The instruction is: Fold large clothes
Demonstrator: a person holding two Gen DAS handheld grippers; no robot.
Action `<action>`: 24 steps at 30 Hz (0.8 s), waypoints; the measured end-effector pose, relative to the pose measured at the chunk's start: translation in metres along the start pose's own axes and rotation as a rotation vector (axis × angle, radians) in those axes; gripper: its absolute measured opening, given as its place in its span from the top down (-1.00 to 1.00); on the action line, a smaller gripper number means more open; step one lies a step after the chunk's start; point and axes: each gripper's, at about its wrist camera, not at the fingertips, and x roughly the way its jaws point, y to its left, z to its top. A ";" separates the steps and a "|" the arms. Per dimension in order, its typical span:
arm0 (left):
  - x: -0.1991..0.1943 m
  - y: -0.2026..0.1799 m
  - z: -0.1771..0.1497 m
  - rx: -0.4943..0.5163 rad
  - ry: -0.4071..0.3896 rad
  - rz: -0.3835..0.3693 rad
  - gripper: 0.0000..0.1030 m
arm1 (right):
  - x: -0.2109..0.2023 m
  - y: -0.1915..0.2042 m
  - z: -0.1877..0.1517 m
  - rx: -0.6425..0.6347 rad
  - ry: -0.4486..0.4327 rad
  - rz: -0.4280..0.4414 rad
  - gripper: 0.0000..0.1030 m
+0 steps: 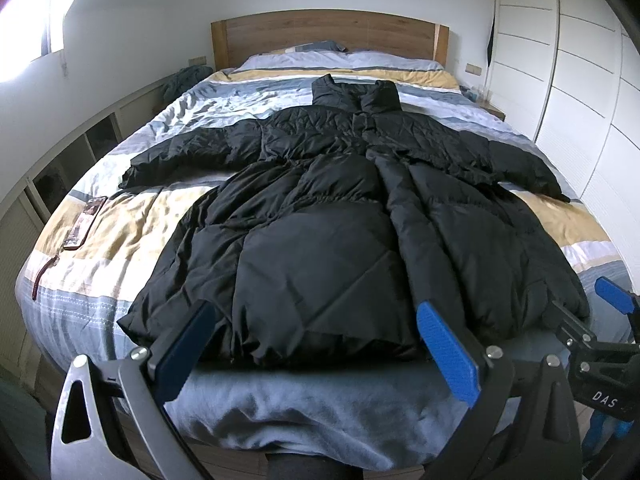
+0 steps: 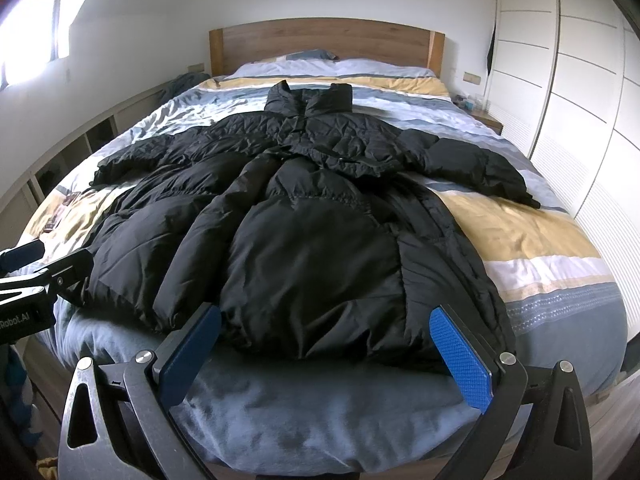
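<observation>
A black puffer coat [image 1: 340, 216] lies spread flat on the bed [image 1: 120, 224] — both sleeves out; left hand-held gripper [image 1: 316, 340] and right hand-held gripper [image 2: 328, 344] gape empty at its hem.

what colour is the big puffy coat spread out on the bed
The coat is plain black, quilted and slightly shiny. It shows best in the right wrist view.
</observation>
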 end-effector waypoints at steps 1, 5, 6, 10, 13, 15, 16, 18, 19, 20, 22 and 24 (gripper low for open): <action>0.000 -0.001 -0.001 0.001 0.001 -0.001 -0.98 | 0.000 0.000 0.000 0.000 0.001 0.000 -0.99; -0.002 0.006 -0.001 -0.007 0.004 -0.007 -0.98 | 0.000 0.000 0.001 0.000 0.002 0.000 -0.99; -0.002 0.006 -0.001 -0.008 0.005 -0.008 -0.98 | 0.000 0.000 0.001 0.000 0.003 -0.001 -0.99; -0.004 0.004 -0.003 -0.006 0.004 -0.010 -0.98 | 0.000 0.001 0.001 0.000 0.002 -0.001 -0.99; -0.005 0.000 -0.004 -0.003 0.002 -0.010 -0.98 | 0.000 0.000 0.001 -0.001 0.002 -0.001 -0.99; -0.007 -0.002 -0.006 -0.002 0.001 -0.013 -0.98 | 0.000 0.001 0.001 -0.001 0.002 -0.001 -0.99; -0.004 0.002 -0.003 -0.005 0.003 -0.014 -0.98 | 0.000 0.000 0.001 0.000 0.002 -0.001 -0.99; -0.004 0.003 -0.001 -0.008 0.005 -0.015 -0.98 | 0.000 -0.001 0.001 -0.001 0.003 -0.002 -0.99; -0.004 0.003 -0.001 -0.009 0.003 -0.016 -0.98 | 0.000 -0.001 0.001 -0.001 0.002 -0.003 -0.99; -0.005 0.002 -0.001 -0.009 0.001 -0.017 -0.98 | 0.002 0.003 0.001 -0.004 0.001 -0.003 -0.99; -0.005 0.000 -0.001 -0.010 -0.001 -0.018 -0.98 | 0.001 0.005 0.002 -0.004 -0.002 -0.003 -0.99; -0.005 0.000 0.001 -0.009 0.000 -0.020 -0.98 | 0.000 0.004 0.002 -0.004 -0.003 -0.003 -0.99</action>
